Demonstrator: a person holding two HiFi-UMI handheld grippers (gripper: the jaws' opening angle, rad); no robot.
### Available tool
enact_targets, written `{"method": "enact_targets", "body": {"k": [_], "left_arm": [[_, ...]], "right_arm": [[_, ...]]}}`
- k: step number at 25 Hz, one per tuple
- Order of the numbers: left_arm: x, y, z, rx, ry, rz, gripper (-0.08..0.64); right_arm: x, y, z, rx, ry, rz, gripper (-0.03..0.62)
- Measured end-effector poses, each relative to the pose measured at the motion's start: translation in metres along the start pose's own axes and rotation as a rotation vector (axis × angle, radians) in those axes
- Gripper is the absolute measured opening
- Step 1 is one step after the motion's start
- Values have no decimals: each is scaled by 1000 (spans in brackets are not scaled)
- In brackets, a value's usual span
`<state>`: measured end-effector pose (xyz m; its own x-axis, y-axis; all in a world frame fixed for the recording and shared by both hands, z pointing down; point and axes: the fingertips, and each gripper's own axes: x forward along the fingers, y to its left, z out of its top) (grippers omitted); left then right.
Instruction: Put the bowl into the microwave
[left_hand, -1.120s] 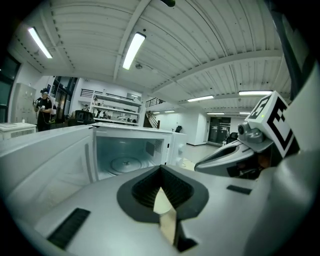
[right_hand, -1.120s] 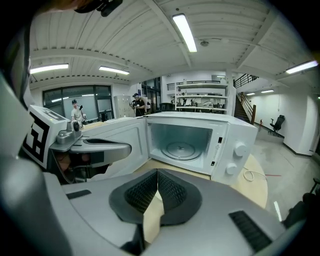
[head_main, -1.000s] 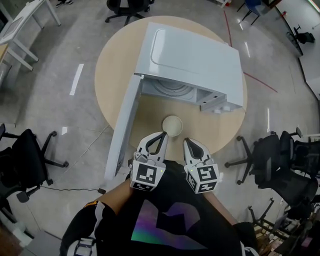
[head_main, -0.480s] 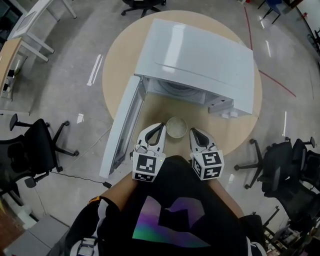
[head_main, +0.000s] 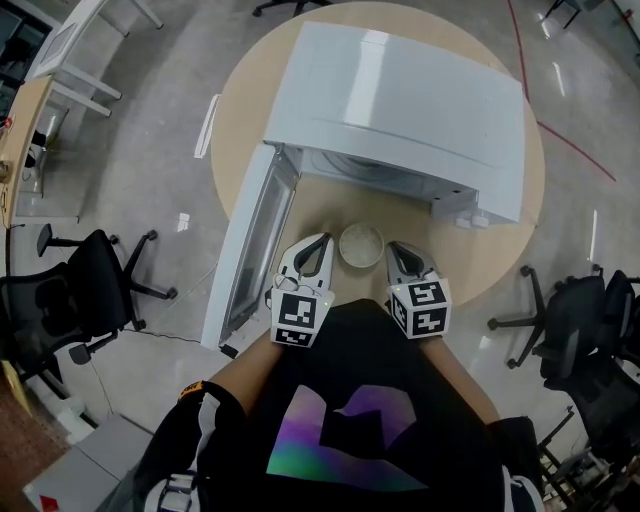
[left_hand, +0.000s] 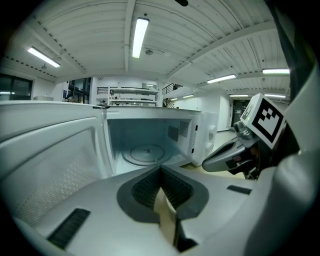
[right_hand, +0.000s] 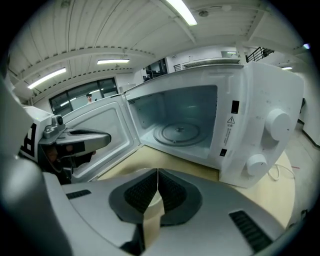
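A small pale bowl (head_main: 361, 245) sits on the round wooden table (head_main: 480, 262), just in front of the white microwave (head_main: 400, 110). The microwave door (head_main: 250, 255) swings open to the left. The glass turntable (left_hand: 146, 152) inside is bare, and it also shows in the right gripper view (right_hand: 180, 134). My left gripper (head_main: 322, 241) is at the bowl's left side and my right gripper (head_main: 393, 248) at its right side. Both are shut and hold nothing; the jaws meet in the left gripper view (left_hand: 160, 169) and in the right gripper view (right_hand: 157, 171). From both gripper views the bowl is mostly hidden.
The microwave's knobs (right_hand: 277, 122) are on its right front panel. Black office chairs stand on the floor to the left (head_main: 90, 290) and right (head_main: 580, 330) of the table. A desk (head_main: 30, 130) is at the far left.
Both grippers have moved forward from behind the bowl to either side of it. My head view has shifted closer over the table.
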<state>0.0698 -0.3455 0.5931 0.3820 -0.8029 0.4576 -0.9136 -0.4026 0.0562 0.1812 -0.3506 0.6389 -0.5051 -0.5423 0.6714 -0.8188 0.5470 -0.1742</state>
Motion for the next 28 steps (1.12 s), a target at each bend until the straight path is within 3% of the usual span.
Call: {"method": "enact_targets", "body": {"k": [8, 24, 28], "left_arm": [[12, 4, -17, 4, 48, 3, 48], [33, 8, -40, 3, 106, 12, 48], [35, 7, -47, 4, 122, 13, 49]], "right_arm": [[23, 1, -18, 66, 63, 62, 17], [43, -12, -42, 190, 111, 86, 20], [46, -12, -46, 219, 120, 105, 78]]}}
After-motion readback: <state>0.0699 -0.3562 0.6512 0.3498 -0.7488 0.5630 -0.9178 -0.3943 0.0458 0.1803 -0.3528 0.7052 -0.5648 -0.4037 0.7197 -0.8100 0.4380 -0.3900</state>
